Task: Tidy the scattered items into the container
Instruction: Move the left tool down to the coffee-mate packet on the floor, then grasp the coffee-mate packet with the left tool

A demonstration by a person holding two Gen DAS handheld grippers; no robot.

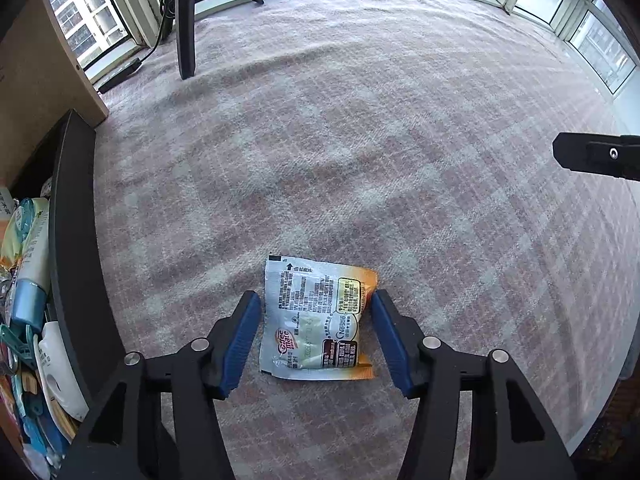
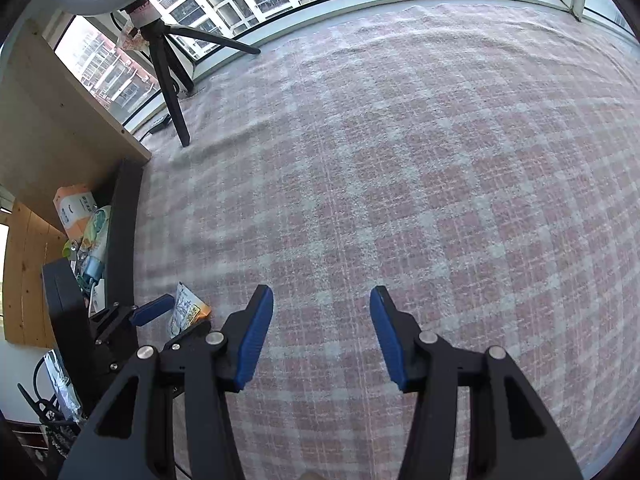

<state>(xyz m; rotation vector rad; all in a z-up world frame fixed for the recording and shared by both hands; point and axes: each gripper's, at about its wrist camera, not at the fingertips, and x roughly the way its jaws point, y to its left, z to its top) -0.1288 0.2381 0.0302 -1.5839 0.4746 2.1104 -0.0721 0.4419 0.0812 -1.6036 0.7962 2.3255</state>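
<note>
The coffee creamer sachet (image 1: 320, 320) is seen flat on the checked carpet (image 1: 360, 140) at lower centre, straddled but untouched by the left gripper (image 1: 316, 334) with jaws spread, while the right gripper (image 2: 322, 334) is held spread over bare carpet, and the black container (image 1: 74, 240) is found at the left edge.

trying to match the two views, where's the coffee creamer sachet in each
Left wrist: the sachet lies low centre on the checked cloth, between the open left tongs.
Right wrist: sachet at lower left, partly hidden by the left tongs.
Shared landmark: the dark container at the left.

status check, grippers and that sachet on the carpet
Left gripper open, fingers astride sachet, not pinching. Right gripper open, empty. Container left, path clear.
</note>
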